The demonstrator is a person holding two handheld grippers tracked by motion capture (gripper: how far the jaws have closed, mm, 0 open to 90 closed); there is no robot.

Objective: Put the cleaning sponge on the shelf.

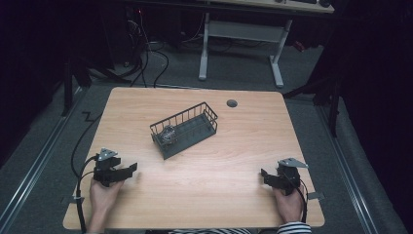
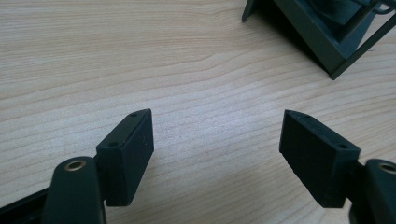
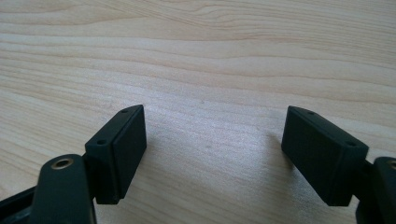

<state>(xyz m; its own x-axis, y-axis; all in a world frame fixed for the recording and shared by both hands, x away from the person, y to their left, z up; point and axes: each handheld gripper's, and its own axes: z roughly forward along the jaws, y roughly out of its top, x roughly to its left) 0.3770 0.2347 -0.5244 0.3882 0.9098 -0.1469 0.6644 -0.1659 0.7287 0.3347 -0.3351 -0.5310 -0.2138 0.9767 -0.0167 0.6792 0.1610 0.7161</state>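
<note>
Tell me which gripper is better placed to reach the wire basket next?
Probably the left gripper. It lies nearer the wire basket, its open jaws point toward it, and the basket's corner shows in its own view. The right gripper is open too but farther away.

We note the light wooden table [image 1: 195,195] with a round grey cable grommet [image 1: 232,103] near its far edge. Beyond it stand a white-legged desk [image 1: 277,58] and loose black cables [image 1: 146,58] on grey carpet.

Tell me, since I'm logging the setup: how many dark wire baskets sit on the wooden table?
1: the dark wire basket sits mid-table, angled, ahead of both open grippers; its corner shows in the left gripper view.
</note>
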